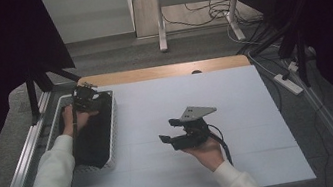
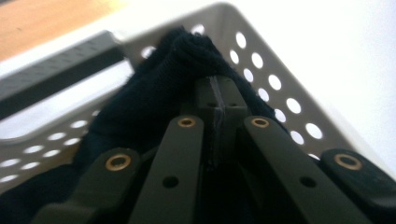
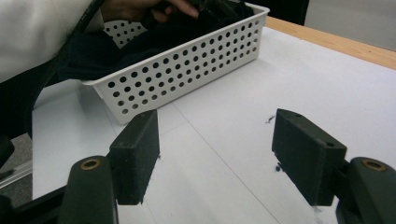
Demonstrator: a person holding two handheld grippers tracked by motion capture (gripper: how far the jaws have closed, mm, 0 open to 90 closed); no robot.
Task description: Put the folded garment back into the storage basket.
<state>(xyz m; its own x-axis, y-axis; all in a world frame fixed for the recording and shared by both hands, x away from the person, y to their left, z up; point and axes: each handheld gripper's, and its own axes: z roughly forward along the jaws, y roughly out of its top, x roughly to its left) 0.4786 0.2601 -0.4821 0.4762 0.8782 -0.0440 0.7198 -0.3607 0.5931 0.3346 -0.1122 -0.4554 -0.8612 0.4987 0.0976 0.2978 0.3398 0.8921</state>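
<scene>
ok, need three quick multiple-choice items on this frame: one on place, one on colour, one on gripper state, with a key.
1. Where is the dark cloth?
A. in the white basket
B. on the bare table
C. on the floor

2. What colour is the basket?
A. red
B. white
C. green

3. How does the right gripper stand?
A. shut on cloth
B. shut on the basket
C. open, holding nothing

Key: A, the cloth fills the perforated basket; B, its walls are white; C, bare table shows between its parted jaws.
</scene>
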